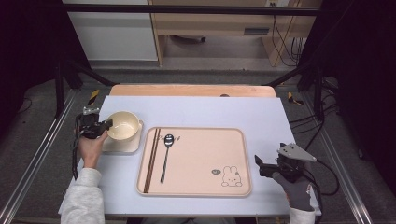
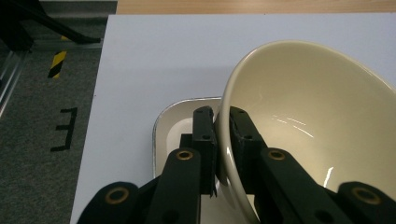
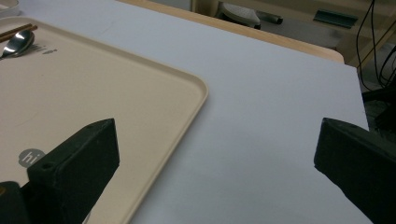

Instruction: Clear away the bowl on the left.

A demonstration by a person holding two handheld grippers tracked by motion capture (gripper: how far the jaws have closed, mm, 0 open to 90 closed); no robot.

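White sheeting covers most of the wooden table (image 1: 196, 90), leaving a bare wood strip along the far edge. Near the left edge I have my left gripper (image 1: 100, 127) clamped on the near-left rim of the cream bowl (image 1: 123, 124), one jaw inside, one outside; the bowl tilts over a small square plate (image 1: 122, 145). Just right of that sits the beige tray (image 1: 201, 161), reaching almost to the near edge, with chopsticks (image 1: 152, 160) and a spoon (image 1: 166, 155) along its left side. Open white surface runs from the tray's right rim to the table's right edge, where my right gripper (image 1: 261, 166) hovers with jaws spread wide, holding nothing.
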